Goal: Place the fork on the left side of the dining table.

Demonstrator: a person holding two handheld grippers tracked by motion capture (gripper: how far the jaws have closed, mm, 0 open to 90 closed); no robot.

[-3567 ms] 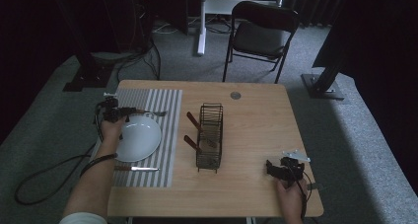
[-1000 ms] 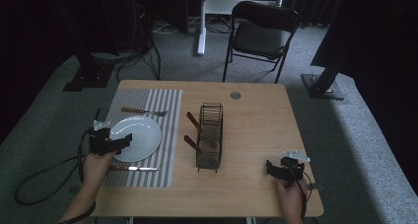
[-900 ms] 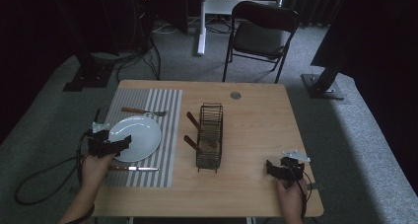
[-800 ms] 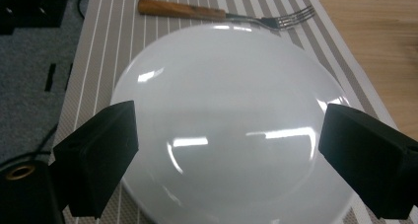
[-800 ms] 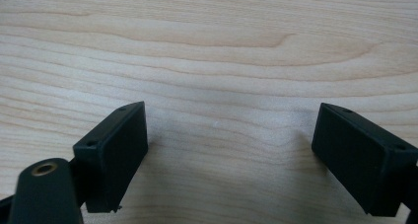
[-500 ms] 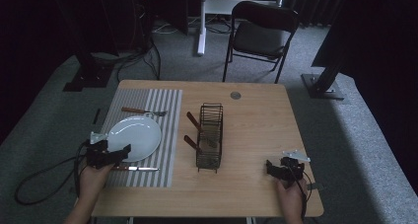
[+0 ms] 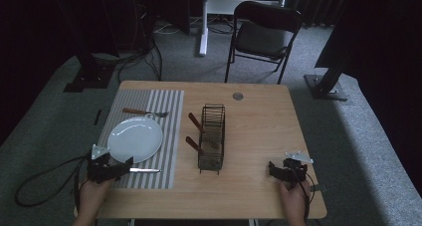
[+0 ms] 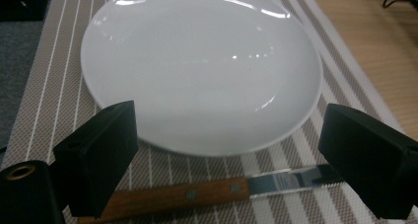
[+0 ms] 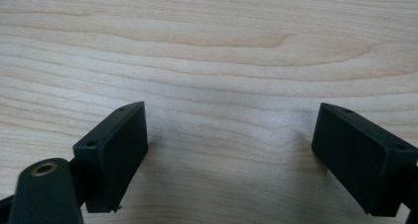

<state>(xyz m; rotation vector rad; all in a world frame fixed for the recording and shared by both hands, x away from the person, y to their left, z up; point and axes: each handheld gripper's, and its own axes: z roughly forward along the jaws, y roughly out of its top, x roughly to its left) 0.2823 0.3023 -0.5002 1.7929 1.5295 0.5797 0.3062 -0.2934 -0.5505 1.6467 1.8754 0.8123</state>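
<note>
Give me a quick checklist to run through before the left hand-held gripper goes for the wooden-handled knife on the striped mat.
1. Left hand-held gripper jaws open wide: ok.
2. Wooden-handled knife lies flat on the grey striped placemat, crossing the gap between the jaws: ok.
3. Handle free to grasp, with the round white plate beside the knife: ok from the left gripper view; whether the rim touches the knife, cannot tell.
4. Jaws down at the handle's level: cannot tell.
5. Right hand-held gripper open over bare wooden table, far from the knife: ok.
6. Black wire rack stands well apart from the knife: ok.
</note>
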